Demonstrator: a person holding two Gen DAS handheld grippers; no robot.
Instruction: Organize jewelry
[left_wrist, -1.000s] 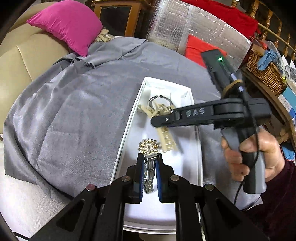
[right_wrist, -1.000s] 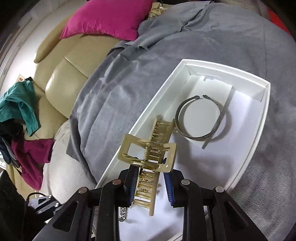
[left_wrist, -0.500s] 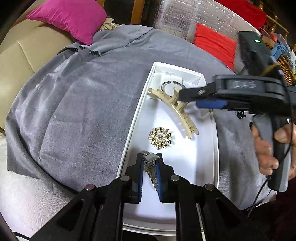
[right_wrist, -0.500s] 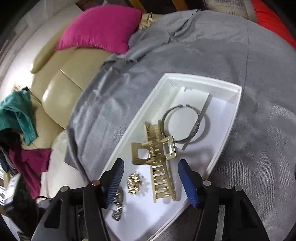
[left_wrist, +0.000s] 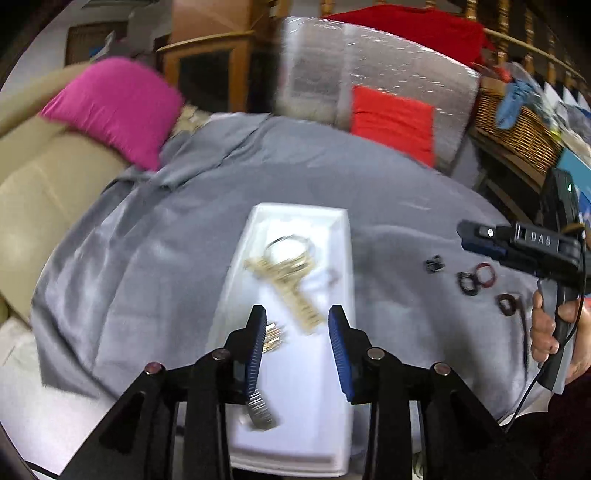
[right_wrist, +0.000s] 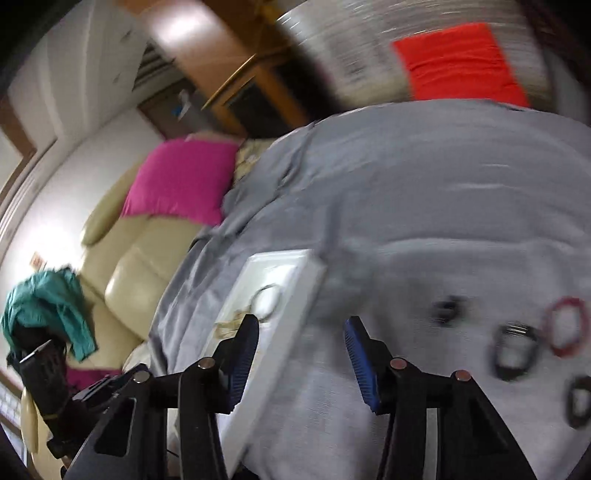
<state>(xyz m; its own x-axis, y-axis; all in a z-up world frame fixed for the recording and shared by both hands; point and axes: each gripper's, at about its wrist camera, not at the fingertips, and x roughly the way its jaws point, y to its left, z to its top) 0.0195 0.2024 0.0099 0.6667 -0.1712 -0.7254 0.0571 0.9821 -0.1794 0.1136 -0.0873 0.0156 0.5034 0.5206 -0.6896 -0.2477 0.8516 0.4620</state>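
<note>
A white tray (left_wrist: 343, 258) lies on a grey cloth (left_wrist: 155, 258). In it lie a gold hair claw (left_wrist: 291, 288), a thin metal bangle (left_wrist: 291, 243), a pearl brooch (left_wrist: 275, 338) and a silver watch (left_wrist: 260, 406). My left gripper (left_wrist: 297, 345) is open and empty above the tray's near half. My right gripper (right_wrist: 301, 360) is open and empty over the cloth at the tray's right edge (right_wrist: 295, 325). It also shows in the left wrist view (left_wrist: 480, 240). Several small dark and red rings (right_wrist: 561, 325) lie on the cloth to the right.
A beige sofa (left_wrist: 44, 177) with a pink cushion (left_wrist: 114, 107) is at the left. A red cushion (left_wrist: 391, 122) and a wicker basket (left_wrist: 513, 125) stand behind the cloth. A teal garment (right_wrist: 48, 310) hangs at the left in the right wrist view.
My left gripper has opened and let go of the watch, which now lies in the tray. My right gripper has drawn back to the right, off the tray. Both views are blurred by motion.
</note>
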